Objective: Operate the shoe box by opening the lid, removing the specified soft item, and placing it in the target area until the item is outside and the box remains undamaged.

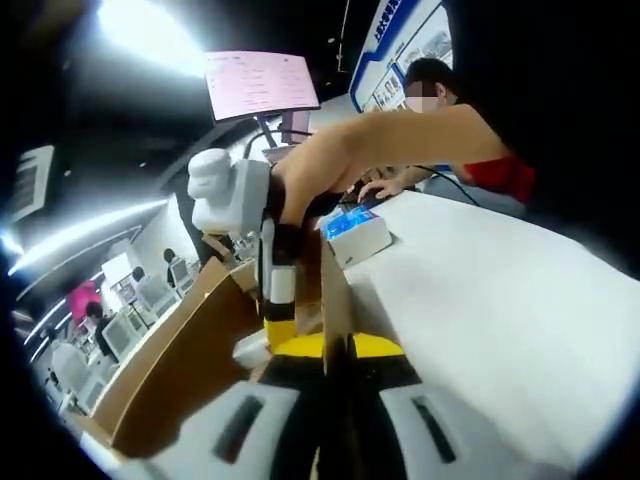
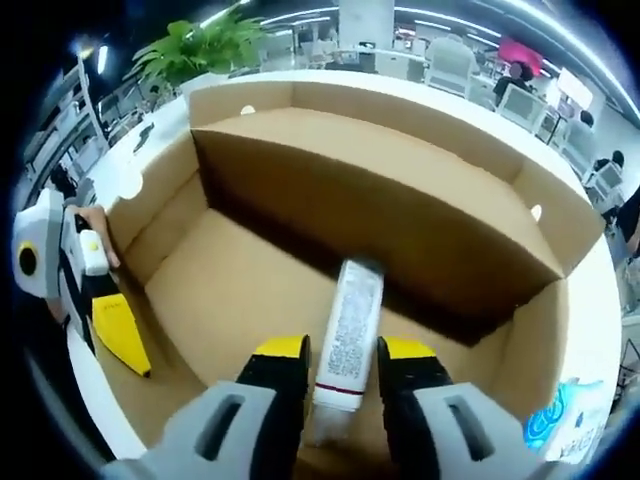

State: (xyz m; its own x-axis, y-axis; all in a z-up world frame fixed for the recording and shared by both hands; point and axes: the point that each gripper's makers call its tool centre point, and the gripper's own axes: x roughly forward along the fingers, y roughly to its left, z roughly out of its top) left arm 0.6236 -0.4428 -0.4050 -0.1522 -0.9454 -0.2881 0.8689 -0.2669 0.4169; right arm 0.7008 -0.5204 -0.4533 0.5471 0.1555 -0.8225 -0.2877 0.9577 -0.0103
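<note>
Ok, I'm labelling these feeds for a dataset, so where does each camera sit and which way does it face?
Left gripper view: rides the left gripper, which is clamped on the box wall. It looks along that wall over the table. The person's arm and the right gripper come in.
Right gripper view: rides the right gripper and looks down into the box at the tube between its jaws. The left gripper shows at the box wall.
Shared: the box, and each view catches the other gripper.
</note>
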